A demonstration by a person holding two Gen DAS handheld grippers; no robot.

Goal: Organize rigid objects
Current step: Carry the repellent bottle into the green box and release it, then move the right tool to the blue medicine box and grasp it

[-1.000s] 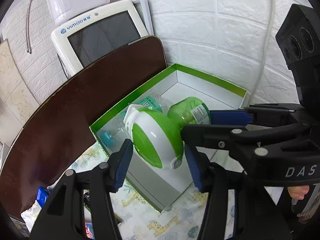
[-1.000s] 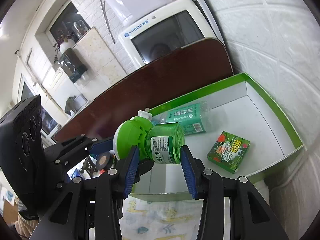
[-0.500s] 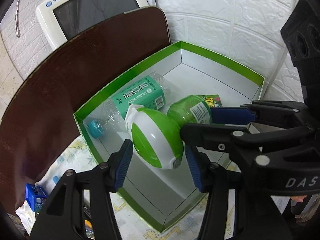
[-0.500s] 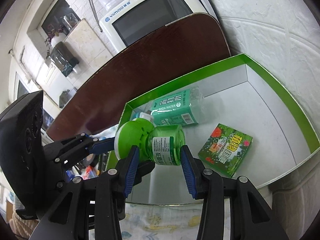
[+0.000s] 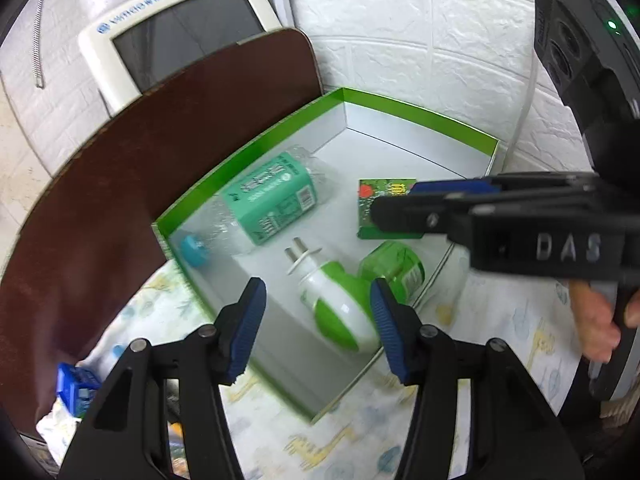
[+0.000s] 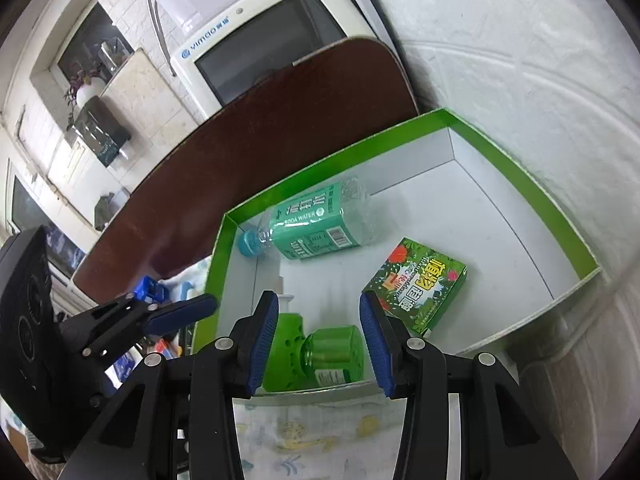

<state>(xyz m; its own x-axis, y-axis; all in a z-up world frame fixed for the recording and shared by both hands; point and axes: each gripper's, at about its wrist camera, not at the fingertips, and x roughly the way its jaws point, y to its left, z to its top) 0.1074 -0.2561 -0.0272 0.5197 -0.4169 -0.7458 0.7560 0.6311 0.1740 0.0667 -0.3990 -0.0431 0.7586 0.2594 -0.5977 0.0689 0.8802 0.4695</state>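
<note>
A green and white plug-in mosquito repellent with a green bottle (image 5: 344,304) lies on its side in the near corner of the green-rimmed box (image 5: 420,110). It also shows in the right wrist view (image 6: 320,354). My left gripper (image 5: 318,326) is open and empty above it. My right gripper (image 6: 316,338) is open and empty above it too. A green soda water bottle (image 6: 320,224) and a small green carton (image 6: 420,280) lie in the same box (image 6: 516,168).
A dark brown board (image 5: 120,184) leans behind the box, with a white monitor (image 5: 180,36) behind it. A patterned cloth (image 5: 360,440) covers the table. Blue items (image 5: 76,388) lie at the left. White brick wall stands to the right.
Both grippers held the repellent over the box, lowered it, then opened. It now lies in the box's near corner, and both grippers have drawn back.
</note>
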